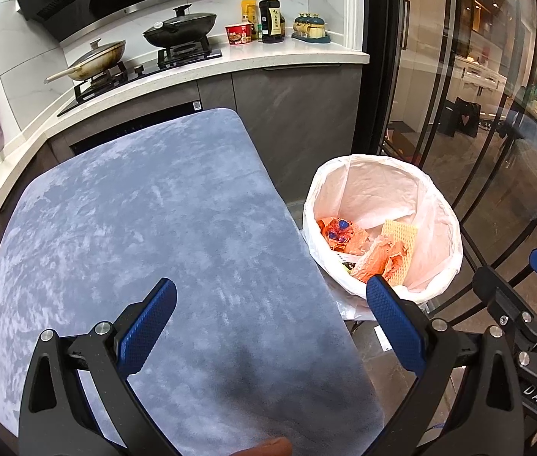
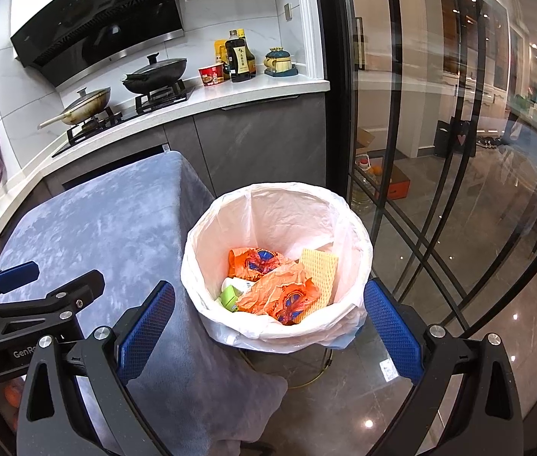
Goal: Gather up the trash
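The bench [image 1: 154, 235], under its blue-grey cloth, shows no loose rubbish in either view. The trash sits in the white-lined bin [image 2: 280, 197] just beside the bench's right edge: 2 crumpled orange wrappers [image 2: 287, 296], a wafer-patterned piece [image 2: 319, 266] and a small green carton [image 2: 230, 298]. The left gripper [image 1: 268, 304] hovers over the bench's near right corner, jaws wide and holding nothing. The right gripper [image 2: 268, 307] hangs in front of the bin's near rim, jaws likewise wide and bare. By my reading, the collecting is at or near its end. The next move would call for a check of the bench for anything missed; otherwise both grippers can simply draw clear of the liner.
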Action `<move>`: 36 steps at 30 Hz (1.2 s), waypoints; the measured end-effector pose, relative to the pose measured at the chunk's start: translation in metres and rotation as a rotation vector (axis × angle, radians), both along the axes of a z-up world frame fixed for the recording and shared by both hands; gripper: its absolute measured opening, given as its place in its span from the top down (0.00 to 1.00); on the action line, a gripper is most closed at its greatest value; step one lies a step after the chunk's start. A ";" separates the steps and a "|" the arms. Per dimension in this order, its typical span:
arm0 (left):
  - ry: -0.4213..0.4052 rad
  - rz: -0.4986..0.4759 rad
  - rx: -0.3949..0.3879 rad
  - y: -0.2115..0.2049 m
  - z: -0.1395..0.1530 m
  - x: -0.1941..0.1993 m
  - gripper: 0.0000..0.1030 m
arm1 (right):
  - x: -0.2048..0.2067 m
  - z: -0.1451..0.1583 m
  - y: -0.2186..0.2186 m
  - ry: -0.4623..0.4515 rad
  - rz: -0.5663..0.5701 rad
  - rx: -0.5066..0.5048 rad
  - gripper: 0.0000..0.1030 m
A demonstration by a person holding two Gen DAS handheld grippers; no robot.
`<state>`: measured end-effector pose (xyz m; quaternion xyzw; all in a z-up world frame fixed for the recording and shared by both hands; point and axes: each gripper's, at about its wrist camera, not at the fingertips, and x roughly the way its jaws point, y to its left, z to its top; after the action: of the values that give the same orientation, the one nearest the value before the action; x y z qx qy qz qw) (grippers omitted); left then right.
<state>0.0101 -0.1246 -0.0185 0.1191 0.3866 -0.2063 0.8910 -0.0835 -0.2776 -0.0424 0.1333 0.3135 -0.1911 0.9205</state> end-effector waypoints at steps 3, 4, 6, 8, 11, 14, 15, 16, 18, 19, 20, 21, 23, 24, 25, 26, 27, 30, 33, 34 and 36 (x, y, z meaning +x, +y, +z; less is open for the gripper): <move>-0.001 0.001 0.005 0.000 -0.001 0.001 0.07 | 0.000 0.000 -0.001 0.003 0.002 0.001 0.07; -0.001 0.001 0.007 -0.001 -0.001 0.000 0.07 | 0.001 -0.001 -0.001 0.005 0.003 0.001 0.07; -0.002 0.002 0.010 -0.001 -0.002 0.000 0.07 | 0.001 -0.001 -0.001 0.005 0.003 0.002 0.07; -0.007 0.004 0.015 -0.002 -0.002 0.001 0.07 | 0.002 -0.002 0.000 0.008 0.004 0.004 0.07; -0.004 0.008 0.020 -0.002 -0.003 0.001 0.07 | 0.004 -0.005 0.000 0.012 0.007 0.006 0.07; -0.004 0.011 0.023 -0.002 -0.004 0.000 0.07 | 0.004 -0.005 -0.002 0.011 0.006 0.006 0.07; -0.005 0.011 0.025 -0.002 -0.004 0.000 0.07 | 0.004 -0.004 -0.003 0.011 0.007 0.007 0.07; -0.006 0.012 0.028 -0.002 -0.004 0.000 0.07 | 0.004 -0.004 -0.003 0.011 0.008 0.006 0.07; -0.003 0.011 0.031 -0.002 -0.005 0.001 0.07 | 0.004 -0.005 -0.002 0.012 0.007 0.005 0.07; 0.000 0.011 0.031 -0.002 -0.006 0.001 0.07 | 0.004 -0.004 -0.003 0.010 0.008 0.006 0.07; 0.001 0.011 0.032 -0.001 -0.007 0.001 0.07 | 0.004 -0.005 -0.003 0.011 0.008 0.007 0.07; 0.002 0.011 0.033 -0.002 -0.007 0.001 0.07 | 0.004 -0.004 -0.003 0.012 0.008 0.006 0.07; 0.003 0.009 0.035 -0.002 -0.008 0.001 0.07 | 0.004 -0.004 -0.003 0.012 0.008 0.008 0.07; 0.002 0.007 0.037 -0.002 -0.009 0.000 0.07 | 0.004 -0.006 -0.003 0.014 0.009 0.009 0.07; 0.002 0.006 0.038 -0.002 -0.009 0.000 0.07 | 0.004 -0.006 -0.003 0.015 0.009 0.009 0.07; 0.004 0.007 0.037 -0.002 -0.009 0.000 0.07 | 0.005 -0.008 -0.003 0.017 0.010 0.009 0.07; 0.005 0.007 0.037 -0.002 -0.009 0.000 0.07 | 0.005 -0.009 -0.003 0.016 0.011 0.010 0.07; 0.008 0.006 0.040 -0.002 -0.010 -0.001 0.07 | 0.005 -0.009 -0.004 0.017 0.010 0.009 0.07; 0.010 0.005 0.041 -0.003 -0.011 -0.001 0.07 | 0.005 -0.009 -0.004 0.017 0.010 0.011 0.07; 0.009 0.005 0.042 -0.002 -0.011 -0.001 0.07 | 0.006 -0.010 -0.004 0.018 0.009 0.011 0.07; 0.014 0.009 0.044 -0.003 -0.011 0.000 0.07 | 0.006 -0.012 -0.003 0.021 0.008 0.012 0.07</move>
<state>0.0101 -0.1273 -0.0296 0.1354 0.3976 -0.1946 0.8864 -0.0774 -0.2808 -0.0542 0.1354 0.3249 -0.1869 0.9172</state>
